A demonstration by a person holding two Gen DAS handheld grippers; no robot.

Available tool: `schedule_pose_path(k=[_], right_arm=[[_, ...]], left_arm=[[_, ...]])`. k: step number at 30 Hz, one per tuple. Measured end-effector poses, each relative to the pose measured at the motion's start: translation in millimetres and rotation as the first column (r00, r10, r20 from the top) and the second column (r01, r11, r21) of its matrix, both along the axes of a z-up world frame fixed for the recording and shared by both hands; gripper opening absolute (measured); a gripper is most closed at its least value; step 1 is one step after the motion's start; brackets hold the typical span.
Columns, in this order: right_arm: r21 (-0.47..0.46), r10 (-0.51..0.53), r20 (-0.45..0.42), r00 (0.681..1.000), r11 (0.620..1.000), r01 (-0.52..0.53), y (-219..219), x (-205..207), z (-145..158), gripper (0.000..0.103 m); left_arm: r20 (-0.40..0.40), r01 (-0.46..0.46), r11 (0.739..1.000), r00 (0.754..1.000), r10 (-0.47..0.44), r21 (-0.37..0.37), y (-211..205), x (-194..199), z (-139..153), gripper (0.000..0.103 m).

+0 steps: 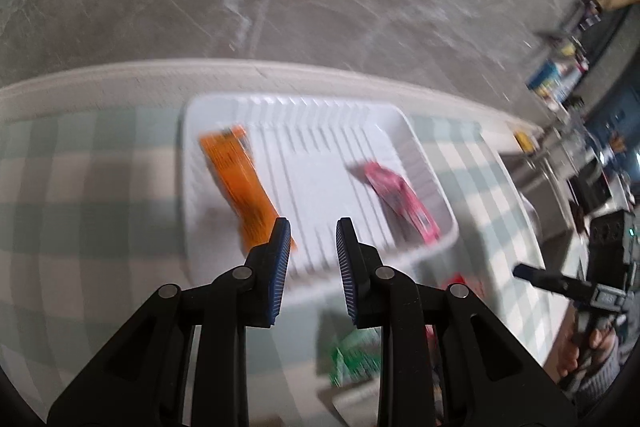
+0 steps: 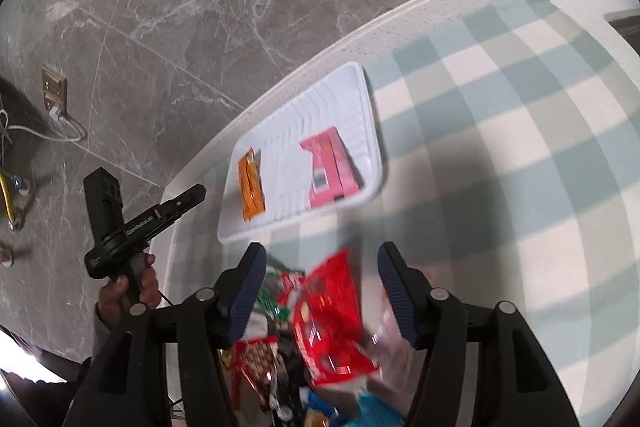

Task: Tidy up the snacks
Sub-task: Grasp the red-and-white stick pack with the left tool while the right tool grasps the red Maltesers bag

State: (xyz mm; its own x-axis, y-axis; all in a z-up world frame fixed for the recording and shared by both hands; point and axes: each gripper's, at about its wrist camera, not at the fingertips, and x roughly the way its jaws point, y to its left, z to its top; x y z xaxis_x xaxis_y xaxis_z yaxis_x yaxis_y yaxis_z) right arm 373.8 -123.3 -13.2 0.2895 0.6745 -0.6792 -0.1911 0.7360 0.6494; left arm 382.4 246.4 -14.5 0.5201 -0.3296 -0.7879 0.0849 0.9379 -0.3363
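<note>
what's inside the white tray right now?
Two packets lie in the white tray: an orange packet at one end and a pink packet at the other, apart. Anything under them is covered.

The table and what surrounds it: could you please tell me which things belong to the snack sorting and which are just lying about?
Part of the job:
white tray
orange snack in the tray
pink snack in the tray
red packet in the unsorted pile
green packet
right gripper, open over the pile

Just lying about:
wall socket
white cable
</note>
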Motion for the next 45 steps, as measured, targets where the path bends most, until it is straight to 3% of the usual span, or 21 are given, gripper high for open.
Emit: schedule_pose_path(k=[7, 16, 29, 35, 41, 45], right_arm=[[-0.115, 0.089, 0.029, 0.996, 0.99, -0.085, 17.5, -33.4, -4.2, 0.066], [-0.228, 0.188, 0.063, 0.98, 0.959, -0.169, 47.5, -53.0, -11.4, 0.066], [-0.368, 0.277, 0.068, 0.958, 0.9, -0.234, 75.0, -48.2, -28.3, 0.066], [-0.414, 0.311, 0.063, 0.948, 0.873, -0.259, 85.0, -40.4, -34.2, 0.066], [-0.414, 0.329, 0.04, 0.944, 0.865, -0.284, 89.4, -34.3, -43.9, 0.048], [-0.375, 0.314, 0.03, 0.949, 0.883, -0.281, 85.1, -31.9, -47.0, 0.042]], left_arm=[[-0.108, 0.13, 0.991, 0.986, -0.129, 0.006, -40.0, -73.2, -21.2, 0.023], [-0.238, 0.226, 0.973, 0.949, -0.207, 0.053, -69.0, -145.9, -54.4, 0.023], [-0.296, 0.283, 0.946, 0.928, -0.228, 0.158, -79.4, -156.5, -69.1, 0.023], [-0.296, 0.3, 0.935, 0.925, -0.238, 0.187, -83.5, -158.4, -74.3, 0.035], [-0.256, 0.326, 0.914, 0.93, -0.264, 0.241, -89.2, -163.1, -73.9, 0.036], [-0.229, 0.35, 0.892, 0.929, -0.291, 0.285, -95.2, -169.3, -74.2, 0.036]])
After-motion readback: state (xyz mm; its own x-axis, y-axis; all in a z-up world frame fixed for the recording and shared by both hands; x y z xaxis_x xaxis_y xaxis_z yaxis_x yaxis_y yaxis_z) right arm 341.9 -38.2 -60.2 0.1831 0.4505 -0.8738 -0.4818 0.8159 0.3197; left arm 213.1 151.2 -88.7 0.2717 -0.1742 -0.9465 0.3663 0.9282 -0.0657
